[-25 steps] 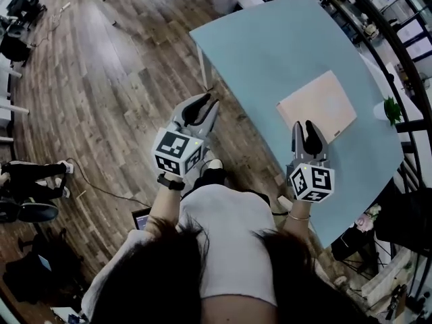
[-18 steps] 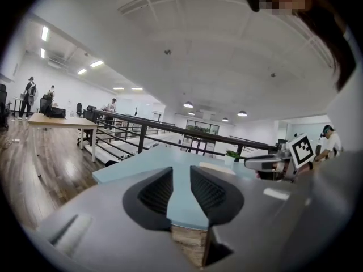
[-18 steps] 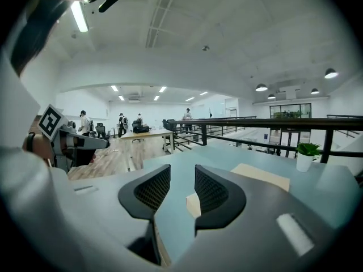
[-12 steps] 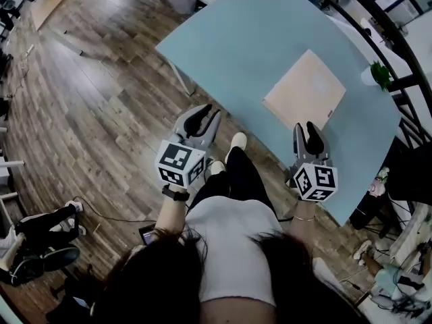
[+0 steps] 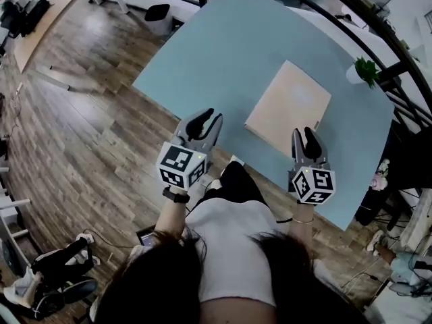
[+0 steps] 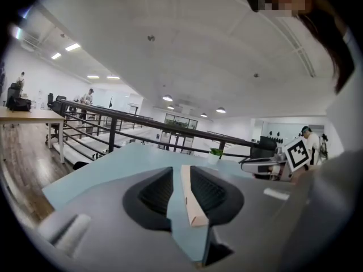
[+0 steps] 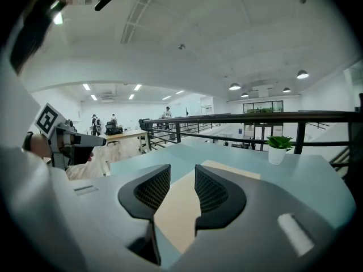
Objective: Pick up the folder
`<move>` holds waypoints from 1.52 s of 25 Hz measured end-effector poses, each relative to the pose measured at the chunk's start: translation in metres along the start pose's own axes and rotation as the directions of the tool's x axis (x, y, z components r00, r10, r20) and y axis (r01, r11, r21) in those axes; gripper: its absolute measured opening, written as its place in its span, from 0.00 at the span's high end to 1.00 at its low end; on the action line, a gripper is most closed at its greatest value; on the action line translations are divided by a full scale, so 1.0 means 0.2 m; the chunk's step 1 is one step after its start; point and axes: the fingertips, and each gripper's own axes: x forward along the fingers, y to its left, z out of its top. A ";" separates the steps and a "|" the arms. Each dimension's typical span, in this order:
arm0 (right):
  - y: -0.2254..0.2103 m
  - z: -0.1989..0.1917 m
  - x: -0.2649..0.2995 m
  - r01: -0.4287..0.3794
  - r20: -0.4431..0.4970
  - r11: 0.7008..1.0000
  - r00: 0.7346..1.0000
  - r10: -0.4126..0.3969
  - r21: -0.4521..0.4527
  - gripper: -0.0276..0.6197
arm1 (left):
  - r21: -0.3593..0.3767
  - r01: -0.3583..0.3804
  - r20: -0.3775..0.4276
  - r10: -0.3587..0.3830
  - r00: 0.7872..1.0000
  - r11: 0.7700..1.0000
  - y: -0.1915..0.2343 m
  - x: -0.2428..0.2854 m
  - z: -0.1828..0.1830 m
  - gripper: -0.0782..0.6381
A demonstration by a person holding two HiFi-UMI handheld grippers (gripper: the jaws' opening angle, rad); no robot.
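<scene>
The folder [image 5: 289,106] is a flat tan sheet lying on the light blue table [image 5: 223,52], near its front edge. My right gripper [image 5: 305,136] hovers at the folder's near corner, open, with nothing between its fingers. My left gripper [image 5: 206,118] is over the table's front edge, left of the folder, also open and empty. In the left gripper view the folder's edge [image 6: 191,205] shows through the gap of the left gripper [image 6: 181,170]. In the right gripper view the folder [image 7: 176,214] lies beyond the right gripper [image 7: 182,169].
A small potted plant [image 5: 364,69] stands at the table's far right corner, beyond the folder. A black railing [image 5: 398,52] runs behind the table. Wooden floor [image 5: 74,113] lies to the left, with a dark bin [image 5: 159,13] near the table's far end.
The table and folder have come closer in the head view. Both grippers have moved forward, from over the floor at the table's edge to over the table near the folder.
</scene>
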 end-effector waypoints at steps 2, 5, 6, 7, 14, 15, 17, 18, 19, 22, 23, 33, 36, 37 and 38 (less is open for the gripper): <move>-0.08 0.02 0.05 0.031 0.001 0.999 1.000 -0.031 0.014 0.79 | 0.021 0.043 -0.010 -0.043 0.999 0.999 -0.01 0.13 0.06 0.75; -0.20 0.07 0.12 0.061 0.008 0.998 0.998 -0.061 0.027 0.79 | 0.042 0.087 -0.019 -0.087 0.996 0.995 -0.02 0.31 0.15 0.75; -0.23 0.09 0.13 0.070 0.012 0.997 0.997 -0.071 0.026 0.79 | 0.047 0.099 -0.021 -0.098 0.995 0.994 -0.03 0.37 0.17 0.75; -0.27 0.11 0.14 0.082 0.015 0.996 0.997 -0.082 0.026 0.79 | 0.052 0.111 -0.023 -0.110 0.994 0.992 -0.04 0.42 0.20 0.75; -0.52 0.14 0.13 0.157 0.034 0.985 0.987 -0.159 0.065 0.79 | 0.084 0.191 -0.043 -0.188 0.981 0.978 -0.14 0.72 0.29 0.75; -0.55 0.13 0.13 0.164 0.034 0.984 0.985 -0.167 0.073 0.79 | 0.085 0.199 -0.047 -0.195 0.980 0.976 -0.15 0.75 0.29 0.75; -0.61 0.12 0.12 0.180 0.037 0.980 0.982 -0.184 0.088 0.79 | 0.089 0.214 -0.058 -0.210 0.976 0.973 -0.17 0.82 0.29 0.75; -0.63 0.12 0.11 0.188 0.039 0.977 0.981 -0.192 0.096 0.79 | 0.092 0.223 -0.065 -0.217 0.974 0.971 -0.18 0.85 0.30 0.75; -0.66 0.11 0.10 0.196 0.040 0.975 0.979 -0.201 0.103 0.79 | 0.094 0.231 -0.072 -0.225 0.972 0.968 -0.20 0.88 0.29 0.75; -0.73 0.09 0.08 0.219 0.034 0.968 0.974 -0.225 0.125 0.79 | 0.099 0.256 -0.095 -0.247 0.964 0.961 -0.24 0.95 0.29 0.75; -0.75 0.08 0.08 0.227 0.031 0.965 0.972 -0.233 0.134 0.79 | 0.100 0.267 -0.103 -0.257 0.961 0.959 -0.25 0.98 0.29 0.75; -0.80 0.00 0.02 0.303 -0.018 0.930 0.952 -0.306 0.208 0.79 | 0.084 0.389 -0.189 -0.369 0.910 0.917 -0.37 1.14 0.19 0.75; -0.79 -0.05 0.04 0.308 -0.040 0.924 0.951 -0.307 0.228 0.79 | 0.075 0.409 -0.218 -0.386 0.897 0.909 -0.37 1.18 0.15 0.75; -0.79 -0.07 0.05 0.308 -0.048 0.922 0.951 -0.306 0.234 0.79 | 0.070 0.413 -0.229 -0.389 0.892 0.908 -0.37 1.19 0.13 0.75; -0.79 -0.09 0.05 0.309 -0.057 0.921 0.951 -0.304 0.239 0.79 | 0.063 0.416 -0.241 -0.391 0.888 0.907 -0.36 1.20 0.10 0.75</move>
